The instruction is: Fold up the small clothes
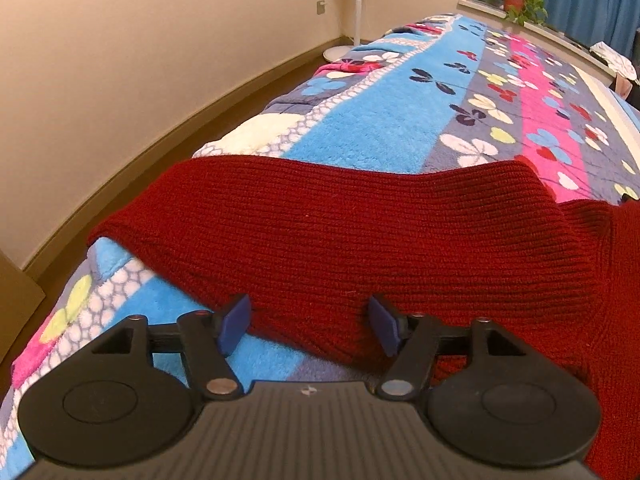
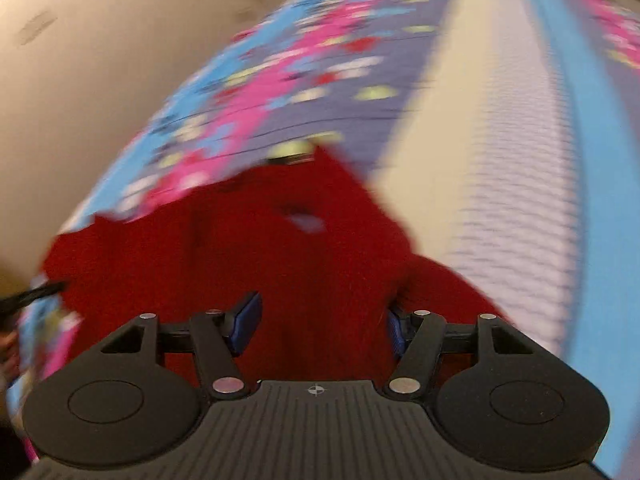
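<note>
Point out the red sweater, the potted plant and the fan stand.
red sweater (image 1: 340, 232): left wrist view, middle of the knit body.
potted plant (image 1: 514, 0): left wrist view, the orange pot on the windowsill.
fan stand (image 1: 357, 12): left wrist view, the white upright pole.

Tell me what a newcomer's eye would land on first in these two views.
The red sweater comes first: a dark knitted mass spread across the near end of the bed, filling the lower half of both views. Next is the blanket beneath it, loud with blue and pink stripes and flowers. Both grippers, left and right, stand open just over the sweater.
</note>
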`<state>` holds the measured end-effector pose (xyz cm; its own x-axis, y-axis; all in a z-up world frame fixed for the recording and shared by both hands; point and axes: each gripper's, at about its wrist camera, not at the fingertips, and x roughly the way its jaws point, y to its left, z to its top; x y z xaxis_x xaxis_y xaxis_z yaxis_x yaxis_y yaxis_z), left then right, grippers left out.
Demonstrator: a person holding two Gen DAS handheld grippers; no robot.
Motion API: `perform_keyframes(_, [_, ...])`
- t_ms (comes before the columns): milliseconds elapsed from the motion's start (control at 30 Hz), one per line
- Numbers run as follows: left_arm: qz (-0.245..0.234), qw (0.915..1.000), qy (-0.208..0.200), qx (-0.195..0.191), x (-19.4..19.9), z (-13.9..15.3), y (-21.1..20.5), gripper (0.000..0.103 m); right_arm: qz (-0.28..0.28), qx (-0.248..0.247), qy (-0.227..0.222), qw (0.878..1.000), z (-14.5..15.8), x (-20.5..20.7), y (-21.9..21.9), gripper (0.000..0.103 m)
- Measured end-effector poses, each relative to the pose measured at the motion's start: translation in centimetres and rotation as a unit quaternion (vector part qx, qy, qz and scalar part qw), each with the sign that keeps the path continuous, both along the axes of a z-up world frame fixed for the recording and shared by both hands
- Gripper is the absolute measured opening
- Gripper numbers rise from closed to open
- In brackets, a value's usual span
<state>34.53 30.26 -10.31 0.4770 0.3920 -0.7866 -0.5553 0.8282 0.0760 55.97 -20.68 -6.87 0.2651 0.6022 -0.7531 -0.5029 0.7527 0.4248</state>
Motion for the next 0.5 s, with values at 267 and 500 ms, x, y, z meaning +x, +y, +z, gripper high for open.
perform_keyframes(267, [0.005, 1.0, 0.003, 0.001, 0.1, 0.1, -0.1, 0.072, -0.092, 0.027, 0.01, 0.995, -2.1, 1.1, 3.4, 0.03])
perform_keyframes(500, [0.004, 1.0, 0.001, -0.006, 0.0, 0.2, 0.0, 0.072, -0.226, 0.13, -0.095, 0.961, 4.3, -0.9, -3.3, 0.014])
